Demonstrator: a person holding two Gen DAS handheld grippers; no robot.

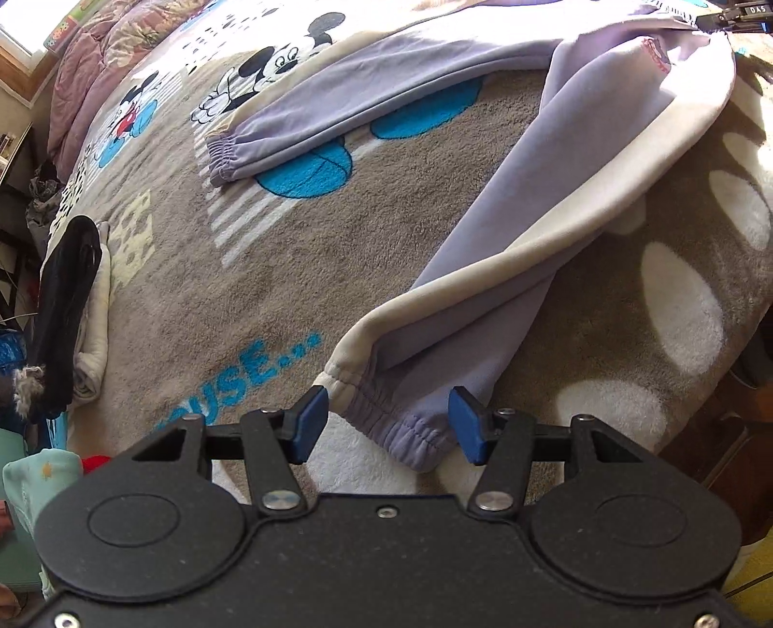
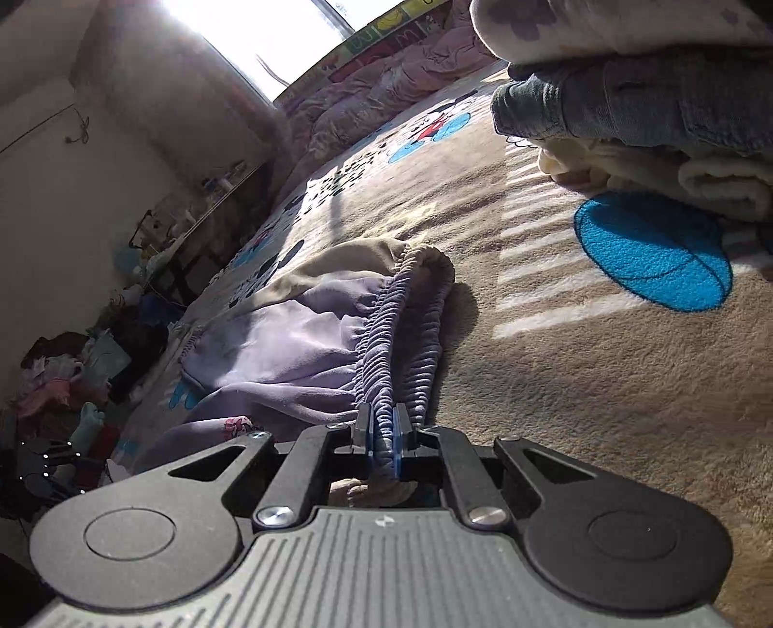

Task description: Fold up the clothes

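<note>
Left wrist view: the lilac sweatpants [image 1: 483, 270] lie spread on the blanket [image 1: 290, 270] that covers the bed. One leg runs from the seat at upper right down toward the camera, its long axis slanting to the lower left, and part of it is turned over so the cream lining shows along the upper edge. Its elastic cuff [image 1: 401, 430] sits between the blue pads of the left hand-held gripper [image 1: 386, 425], whose jaws stand about half apart; the pads do not press on the cuff. The other leg stretches nearly level to the left, ending in its own cuff [image 1: 224, 157]. Between the two legs the blanket is bare, with open room. A dark garment [image 1: 67, 309] and a folded white cloth [image 1: 94, 338] rest at the left edge of the bed. At top right the tip of the right hand-held gripper [image 1: 734, 14] meets the pants' top edge.

Right wrist view: the right hand-held gripper [image 2: 384, 444] is clamped on the gathered waistband [image 2: 401, 333], which runs away from the camera. Bare blanket lies to the right. A stack of folded clothes [image 2: 652, 135] sits at upper right. A bright window [image 2: 270, 34] and a cluttered floor [image 2: 72, 377] show on the left.
</note>
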